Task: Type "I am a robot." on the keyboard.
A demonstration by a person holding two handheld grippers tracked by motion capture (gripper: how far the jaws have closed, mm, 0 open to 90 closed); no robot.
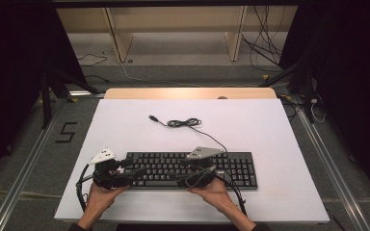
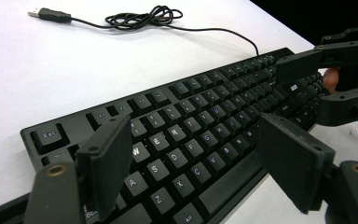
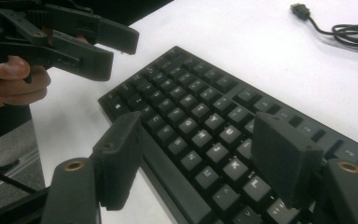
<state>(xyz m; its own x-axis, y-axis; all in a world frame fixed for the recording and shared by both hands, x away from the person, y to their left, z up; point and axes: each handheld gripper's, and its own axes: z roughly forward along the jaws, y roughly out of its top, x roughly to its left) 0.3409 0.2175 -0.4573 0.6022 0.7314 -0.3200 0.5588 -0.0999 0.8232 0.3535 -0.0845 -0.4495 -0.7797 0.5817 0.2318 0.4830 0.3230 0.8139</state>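
A black keyboard [image 1: 192,170] lies flat near the front edge of the white surface [image 1: 270,130], its cable [image 1: 185,123] trailing in a loose coil toward the far side. The left claw [image 2: 193,163] hovers over the keyboard's left end, jaws wide apart with nothing between them but the keys below. The right claw [image 3: 196,156] stands equally wide over the keys right of the middle, gripping nothing.

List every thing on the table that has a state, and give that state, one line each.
Keyboard: flat on the white table, keys up, not held.
Cable: partly coiled behind the keyboard, lying loose.
USB plug: unplugged, lying on the table.
Left tongs: open, over the keyboard's left end.
Right tongs: open, over the keys, nothing between them.
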